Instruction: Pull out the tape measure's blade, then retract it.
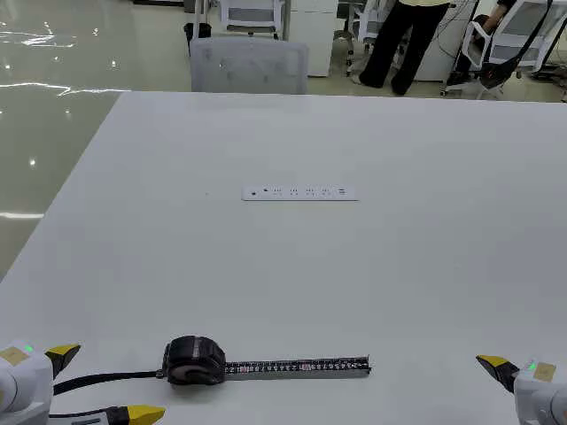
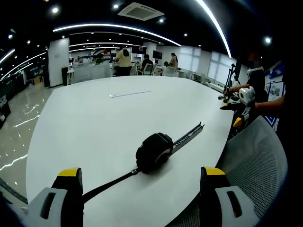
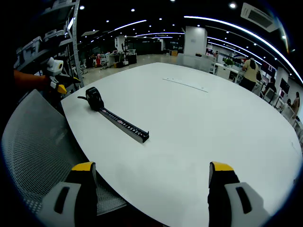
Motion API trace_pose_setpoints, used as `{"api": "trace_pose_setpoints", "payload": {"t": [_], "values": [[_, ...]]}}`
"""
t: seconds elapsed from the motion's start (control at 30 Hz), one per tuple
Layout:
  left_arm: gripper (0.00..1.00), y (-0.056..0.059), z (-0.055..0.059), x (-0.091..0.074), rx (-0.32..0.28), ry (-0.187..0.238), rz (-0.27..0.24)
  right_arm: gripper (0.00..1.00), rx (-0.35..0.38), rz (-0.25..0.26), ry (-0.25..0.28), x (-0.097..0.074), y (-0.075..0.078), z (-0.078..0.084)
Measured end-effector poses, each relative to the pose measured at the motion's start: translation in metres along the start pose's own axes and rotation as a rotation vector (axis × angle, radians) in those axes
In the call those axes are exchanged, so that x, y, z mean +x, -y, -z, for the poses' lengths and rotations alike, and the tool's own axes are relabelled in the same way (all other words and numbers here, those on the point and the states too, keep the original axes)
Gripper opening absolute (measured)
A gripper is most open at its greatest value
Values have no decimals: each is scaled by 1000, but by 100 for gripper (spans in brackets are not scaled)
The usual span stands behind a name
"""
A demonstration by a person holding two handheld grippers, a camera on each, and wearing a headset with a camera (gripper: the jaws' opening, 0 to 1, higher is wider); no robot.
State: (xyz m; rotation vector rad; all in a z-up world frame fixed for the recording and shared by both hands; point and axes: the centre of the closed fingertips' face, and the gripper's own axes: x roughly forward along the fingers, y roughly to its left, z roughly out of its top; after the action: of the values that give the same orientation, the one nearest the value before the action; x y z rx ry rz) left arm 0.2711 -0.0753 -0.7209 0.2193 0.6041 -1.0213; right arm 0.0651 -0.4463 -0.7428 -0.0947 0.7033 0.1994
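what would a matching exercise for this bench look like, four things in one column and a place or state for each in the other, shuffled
Things
1. black round tape measure case
2. dark printed metal blade
3. long white power strip
4. grey mesh chair back

Places or states
A. pulled out, lying flat
B. in the middle of the white table
C. beyond the table's far edge
D. near the near edge, with a black strap trailing from it

Pairs: 1-D, 2-A, 3-B, 4-C

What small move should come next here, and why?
Probably move the open left gripper onto the tape measure's case, which lies just ahead of it; the blade already lies extended, and the open right gripper sits farther off.
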Motion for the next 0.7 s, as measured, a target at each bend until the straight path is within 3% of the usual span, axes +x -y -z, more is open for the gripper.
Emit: {"api": "trace_pose_setpoints", "payload": {"t": [0.1, 0.17, 0.23, 0.3, 0.7], "values": [[100, 1, 0, -1, 17, -3, -5, 100, 9, 8, 15, -3, 2, -2], [100, 9, -2, -4, 17, 4, 25, 100, 1, 5, 28, -6, 4, -3], [100, 6, 3, -4, 30, -22, 0, 100, -5, -1, 19, -8, 3, -3], [100, 9, 3, -4, 7, -14, 18, 100, -15, -2, 13, -10, 4, -3], [100, 12, 2, -6, 14, -9, 3, 100, -35, -12, 27, -14, 2, -7]]}}
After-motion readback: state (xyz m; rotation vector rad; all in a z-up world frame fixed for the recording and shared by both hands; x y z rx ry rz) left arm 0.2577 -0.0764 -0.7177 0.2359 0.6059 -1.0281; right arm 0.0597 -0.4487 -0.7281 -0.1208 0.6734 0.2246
